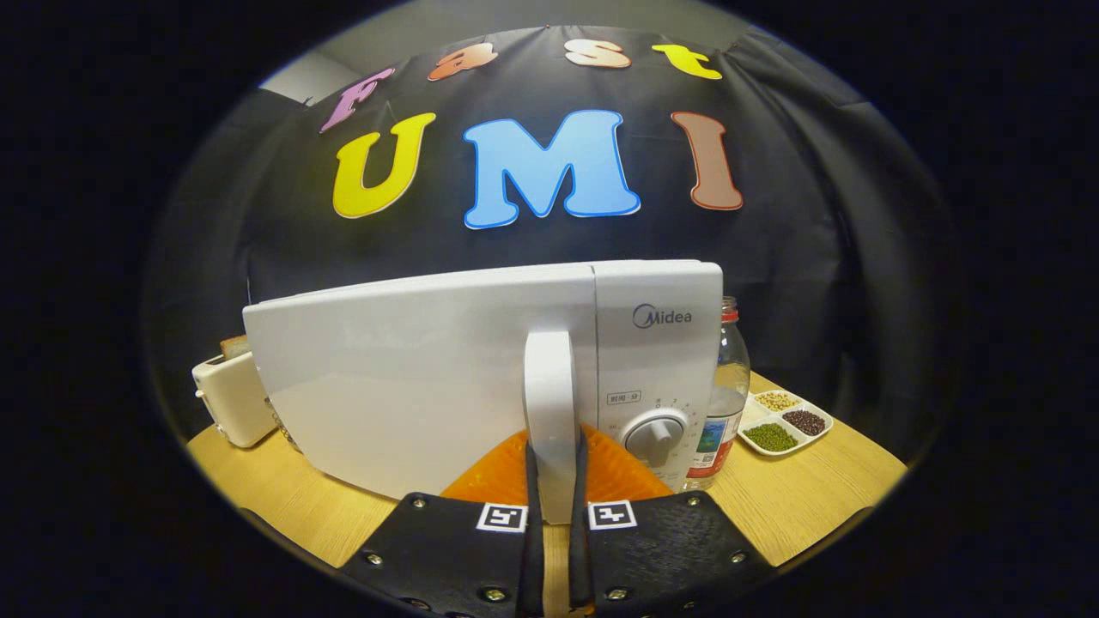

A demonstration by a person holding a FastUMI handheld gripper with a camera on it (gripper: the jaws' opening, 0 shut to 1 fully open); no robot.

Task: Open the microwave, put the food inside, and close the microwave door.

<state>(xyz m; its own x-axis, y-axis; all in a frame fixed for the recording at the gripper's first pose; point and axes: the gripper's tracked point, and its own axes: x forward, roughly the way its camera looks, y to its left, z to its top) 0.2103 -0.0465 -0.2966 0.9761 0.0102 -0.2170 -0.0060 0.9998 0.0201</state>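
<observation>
Held the gripper [555, 470] clenched on the door handle [549, 378], one finger pressed to the handle's nine o'clock flank, the other to its three o'clock flank, with the lower part of the upright bar caught between them. Saw no gap between either finger and the bar.

Found the microwave [661, 360] standing straight ahead at twelve o'clock of the fingers, on a wooden table [816, 498], white all over. Saw its door [386, 386] spreading away from the handle toward nine o'clock, broad and plain, and the handle fixed upright at the door's three o'clock edge, just beside the seam with the control side. Could not tell whether the door sat fully shut or slightly ajar. Noted a round knob [657, 435] low on the control side, at about four o'clock of the handle's middle, close to the finger on that side but apart from it.

Spotted a pale toaster [232, 399] at nine o'clock of the microwave, partly behind the door's far corner, with something brown poking out of its top. Spotted a clear bottle [731, 378] with a red cap at three o'clock of the microwave, upright, just beside or against its side wall, partly hidden by it. Saw a white divided tray [829, 423] further out at three o'clock, past the bottle, lying flat on the table, with green, dark and pale beans in separate compartments.

Could not make out the food to be loaded.
</observation>
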